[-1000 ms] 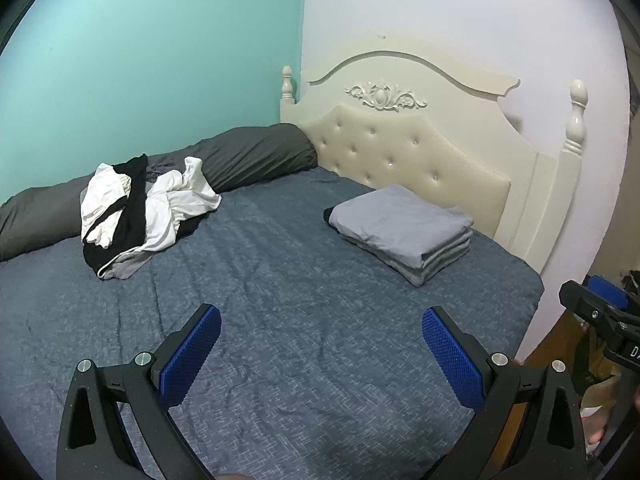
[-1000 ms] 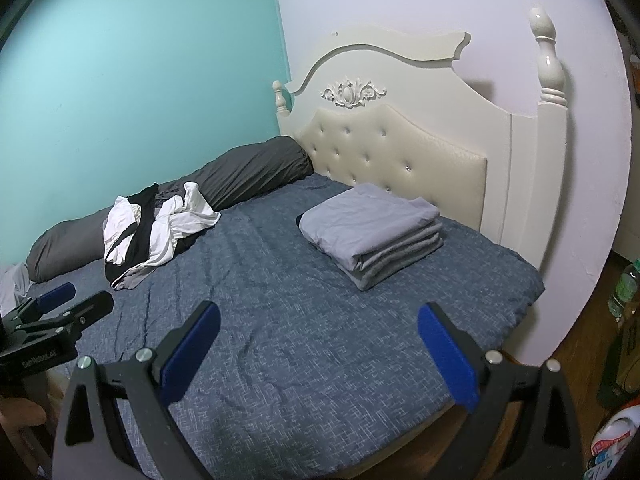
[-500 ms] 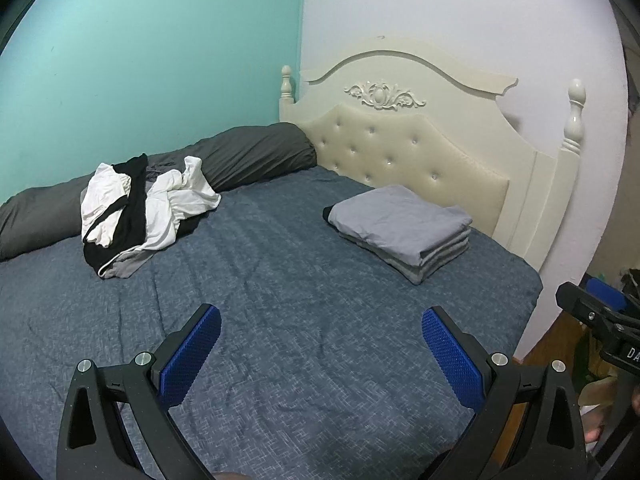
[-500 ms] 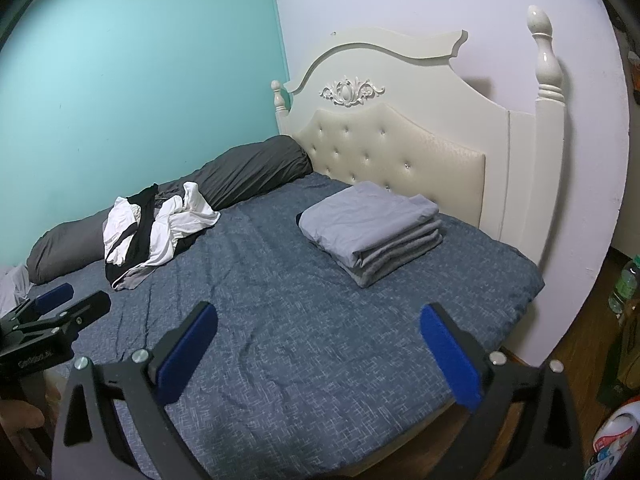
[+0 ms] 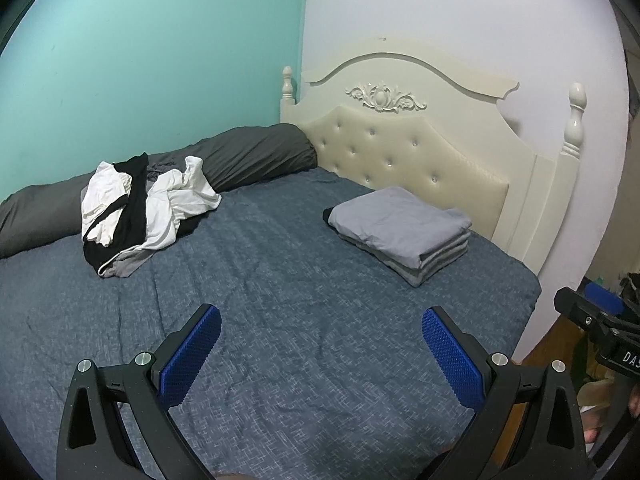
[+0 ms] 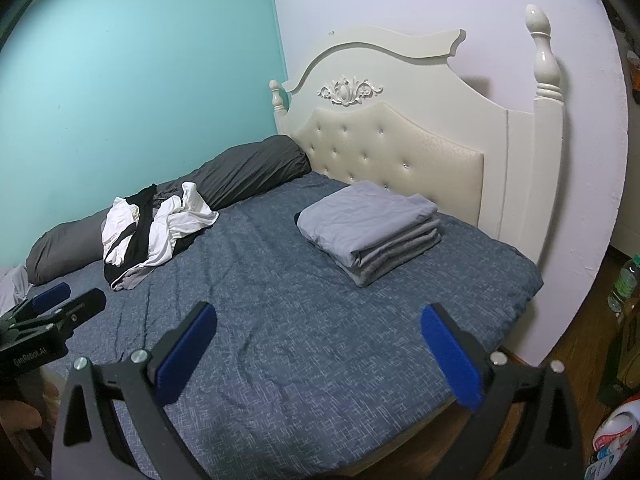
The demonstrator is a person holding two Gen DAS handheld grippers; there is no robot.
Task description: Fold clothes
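Note:
A crumpled heap of white, black and grey clothes point(image 5: 140, 208) point(image 6: 152, 228) lies at the far left of the blue bed cover point(image 5: 280, 320) point(image 6: 280, 340). A neat stack of folded grey clothes point(image 5: 400, 232) point(image 6: 368, 228) sits near the headboard. My left gripper point(image 5: 320, 344) hangs open over the near part of the bed, nothing between its blue pads. My right gripper point(image 6: 318, 344) is open too, above the bed's near edge, and shows at the right edge of the left wrist view point(image 5: 600, 320). The left gripper also shows at the left of the right wrist view point(image 6: 44, 316).
A dark grey rolled duvet point(image 5: 240, 160) runs along the teal wall. A cream tufted headboard point(image 5: 420, 152) with posts stands at the back. Wooden floor, a bottle point(image 6: 622, 280) and a detergent container point(image 6: 612, 436) are to the right of the bed. A hand point(image 6: 18, 416) holds the left gripper.
Both views have drifted very slightly; the clothes on the bed have not moved and both grippers stay open.

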